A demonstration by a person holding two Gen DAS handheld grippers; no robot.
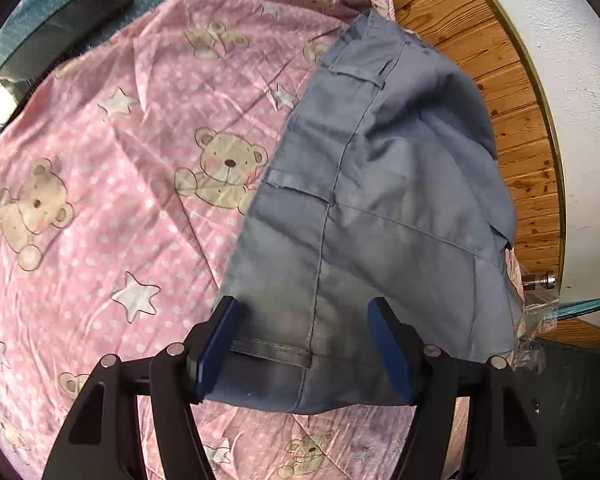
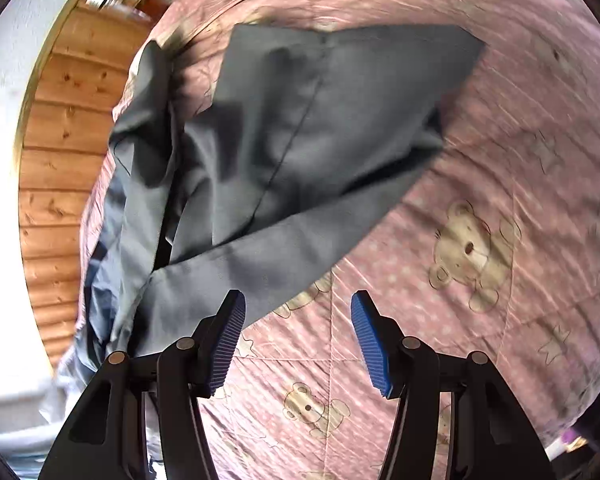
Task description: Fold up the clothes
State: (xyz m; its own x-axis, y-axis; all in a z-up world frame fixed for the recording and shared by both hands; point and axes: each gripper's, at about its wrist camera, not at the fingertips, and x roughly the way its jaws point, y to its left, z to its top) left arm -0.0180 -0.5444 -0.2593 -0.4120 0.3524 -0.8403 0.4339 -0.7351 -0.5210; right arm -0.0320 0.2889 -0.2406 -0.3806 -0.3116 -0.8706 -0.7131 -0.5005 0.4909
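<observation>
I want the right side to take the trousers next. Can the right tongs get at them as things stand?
Probably yes: the right tongs are open, and the grey trousers lie just ahead, their edge by the left finger, nothing between.

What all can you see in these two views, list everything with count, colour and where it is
trousers: one pair, grey-blue, on the bedcover near its edge by the wood panelling
bedcover: one, pink with white dots, bears and stars, spread under the trousers
wood panelling: brown planks, beside the bedcover
wall: white, beyond the panelling
dark flat object: one, black, far side past the bedcover; cannot tell what it is
left tongs: black with blue pads, open, trouser cloth between them
right tongs: black with blue pads, open, over the bedcover
</observation>
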